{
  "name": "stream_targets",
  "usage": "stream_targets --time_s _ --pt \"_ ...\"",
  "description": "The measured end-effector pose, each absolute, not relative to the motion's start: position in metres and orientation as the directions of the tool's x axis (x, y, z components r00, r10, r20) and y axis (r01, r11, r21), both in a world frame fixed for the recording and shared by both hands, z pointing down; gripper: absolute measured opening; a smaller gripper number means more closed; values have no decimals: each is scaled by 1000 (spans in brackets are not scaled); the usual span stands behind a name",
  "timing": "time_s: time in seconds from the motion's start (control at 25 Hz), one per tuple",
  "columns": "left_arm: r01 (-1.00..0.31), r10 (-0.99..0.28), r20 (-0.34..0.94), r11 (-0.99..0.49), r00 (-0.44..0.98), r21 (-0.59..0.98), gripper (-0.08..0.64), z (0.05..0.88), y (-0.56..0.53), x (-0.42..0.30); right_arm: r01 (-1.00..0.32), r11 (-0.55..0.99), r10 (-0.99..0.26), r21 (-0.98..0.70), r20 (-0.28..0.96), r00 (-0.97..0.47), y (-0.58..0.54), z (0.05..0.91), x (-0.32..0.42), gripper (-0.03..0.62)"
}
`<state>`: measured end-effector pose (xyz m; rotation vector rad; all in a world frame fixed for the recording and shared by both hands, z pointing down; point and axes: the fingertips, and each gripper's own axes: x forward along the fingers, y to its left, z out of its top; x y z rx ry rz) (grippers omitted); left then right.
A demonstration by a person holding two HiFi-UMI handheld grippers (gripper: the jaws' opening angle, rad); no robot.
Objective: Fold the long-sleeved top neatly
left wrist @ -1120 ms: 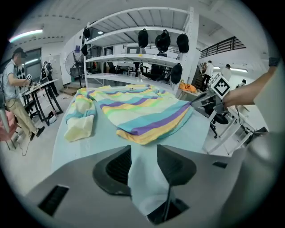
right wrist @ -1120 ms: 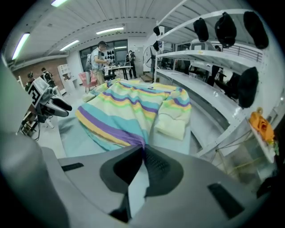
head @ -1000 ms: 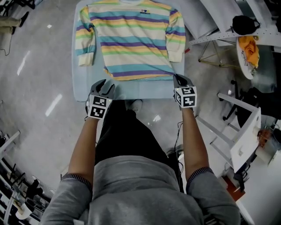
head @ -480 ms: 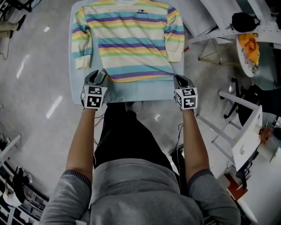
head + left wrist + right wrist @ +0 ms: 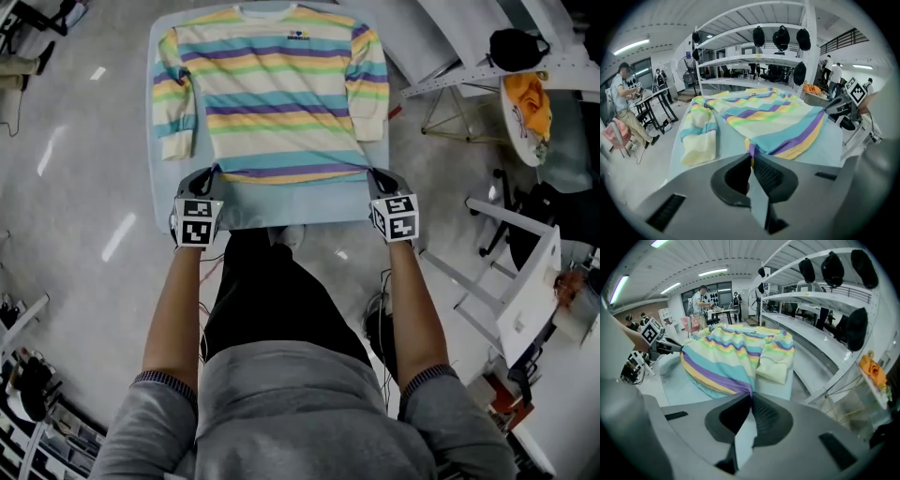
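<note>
Striped long-sleeved top (image 5: 281,89), spread flat, hem corners pinched

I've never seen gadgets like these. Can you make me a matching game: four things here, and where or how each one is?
1. left gripper
2. right gripper
3. striped long-sleeved top
4. orange cloth

A. heaped on a round table off to the side
B. shut on the hem at its right corner
C. spread out on the light blue table
D. shut on the hem at its left corner

Pairs: 1-D, 2-B, 3-C, 4-A. The left gripper's jaws have just been closing, with the hem between them.
</note>
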<state>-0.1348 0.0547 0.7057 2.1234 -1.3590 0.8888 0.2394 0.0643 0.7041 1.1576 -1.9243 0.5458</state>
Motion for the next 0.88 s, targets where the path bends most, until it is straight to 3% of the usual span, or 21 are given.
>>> stream_targets --time_s 0.48,0.88 --pt "-968 -627 738 -175 250 178 32 669 130 -190 -817 576 -473 32 828 -301 107 691 205 26" --pt "-973 -528 822 -193 212 127 34 708 156 -194 -780 626 -362 3 887 -287 149 721 200 25"
